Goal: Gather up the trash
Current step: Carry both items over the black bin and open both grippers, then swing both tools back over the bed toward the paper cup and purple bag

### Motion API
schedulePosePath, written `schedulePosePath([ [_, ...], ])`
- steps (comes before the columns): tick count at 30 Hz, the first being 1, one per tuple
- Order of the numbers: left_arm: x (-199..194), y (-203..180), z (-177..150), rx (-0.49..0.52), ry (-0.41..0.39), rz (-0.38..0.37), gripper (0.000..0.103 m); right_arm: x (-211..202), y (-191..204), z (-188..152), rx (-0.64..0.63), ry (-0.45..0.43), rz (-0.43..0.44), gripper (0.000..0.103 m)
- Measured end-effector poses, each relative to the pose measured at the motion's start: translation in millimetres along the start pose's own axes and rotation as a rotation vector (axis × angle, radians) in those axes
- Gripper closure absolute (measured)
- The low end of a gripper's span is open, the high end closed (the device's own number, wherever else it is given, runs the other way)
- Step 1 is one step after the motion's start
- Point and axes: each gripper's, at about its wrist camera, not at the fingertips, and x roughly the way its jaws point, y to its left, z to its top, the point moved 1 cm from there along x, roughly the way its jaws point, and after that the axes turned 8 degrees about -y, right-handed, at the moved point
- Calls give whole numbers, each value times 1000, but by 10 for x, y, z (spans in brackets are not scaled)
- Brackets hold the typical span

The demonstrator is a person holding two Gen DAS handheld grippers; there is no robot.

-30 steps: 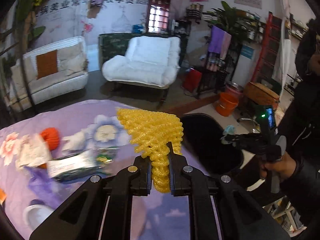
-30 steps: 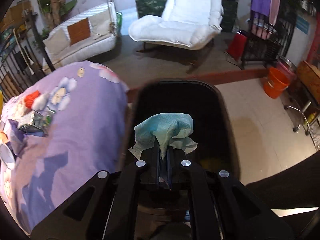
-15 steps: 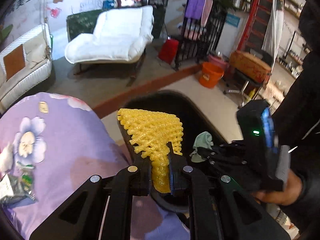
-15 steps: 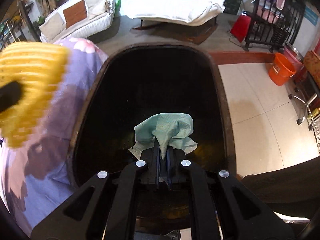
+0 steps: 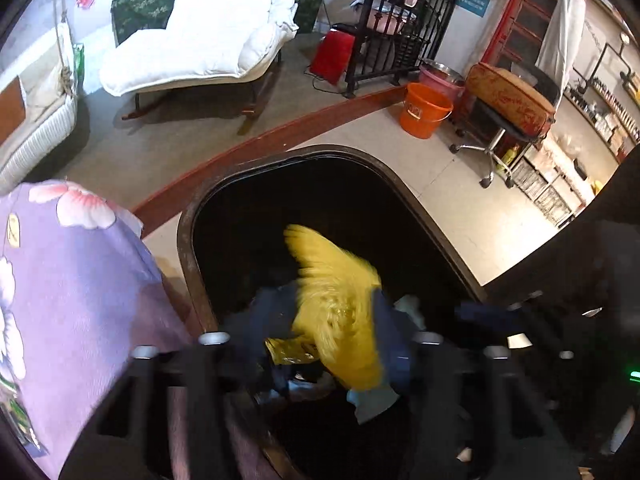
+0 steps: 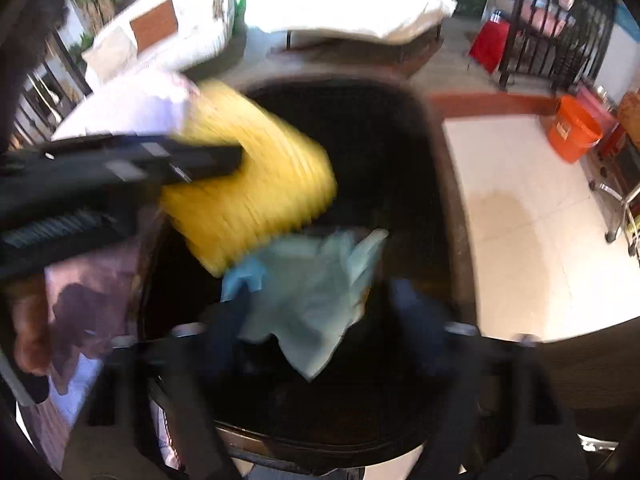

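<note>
Both grippers are over the open black trash bin (image 5: pixel 188 240) (image 6: pixel 452 184). My left gripper (image 5: pixel 332 320) has its jaws spread apart, and the yellow foam net (image 5: pixel 336 304) is blurred between them, loose over the bin mouth. It also shows in the right wrist view (image 6: pixel 252 188), beside the left gripper's finger (image 6: pixel 192 160). My right gripper (image 6: pixel 320 312) has its jaws spread too, and the pale green tissue (image 6: pixel 308 292) hangs blurred between them over the bin.
The table with the purple flowered cloth (image 5: pixel 72 280) stands left of the bin. On the floor beyond are a white lounge chair (image 5: pixel 208 40), an orange bucket (image 5: pixel 426 114) and a wheeled stool (image 5: pixel 504 120).
Both grippers have opened over the bin. The yellow foam net and the green tissue, held tight half a second ago, are now loose and blurred between the spread jaws.
</note>
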Motion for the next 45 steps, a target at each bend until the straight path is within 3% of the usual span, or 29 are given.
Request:
schedulePosePath([
  [5,49,-32,72,8,-4,17,36,-136,-154,52,60,-39,-31,22],
  [8,-164,2,162,11,-74,62,36,-400,-221,91,92,-122,-61,22],
  [12,-1137,131,211,-37,-317,166,36,-996,-116,186,93,-334,-78,19],
  [14,-1707,196,89,-61,-419,259,32,-1214,100,243,65,-416,-49,14],
  [17,-2539,384,-251,-138,-545,368,22,-1379,692,345,-40,-457,90,11],
  [20,-3243,733,-706,-218,-603,530,10,-1409,1331,405,-141,-443,242,9],
  [22,-3629,1019,-1074,-283,-605,655,8,-1362,1755,427,-190,-404,314,7],
  [25,-4007,1476,-1674,-390,-542,794,8,-1205,2473,402,-291,-338,390,7],
  [29,-4195,1985,-2472,-592,-440,834,8,-923,3391,206,-471,-255,432,8],
  [32,-4141,2216,-2880,-690,-399,822,8,-754,3829,75,-548,-205,448,16],
  [34,-4049,2282,-3024,-710,-377,802,8,-612,4032,11,-562,-143,466,34],
  [36,-3937,2292,-3058,-687,-368,779,8,-506,4147,-37,-575,-94,449,38],
  [43,-3753,2415,-3034,-578,-355,731,8,-408,4314,-89,-590,-55,476,38],
  [45,-3753,2462,-3043,-588,-353,757,8,-406,4339,-74,-594,-50,474,38],
])
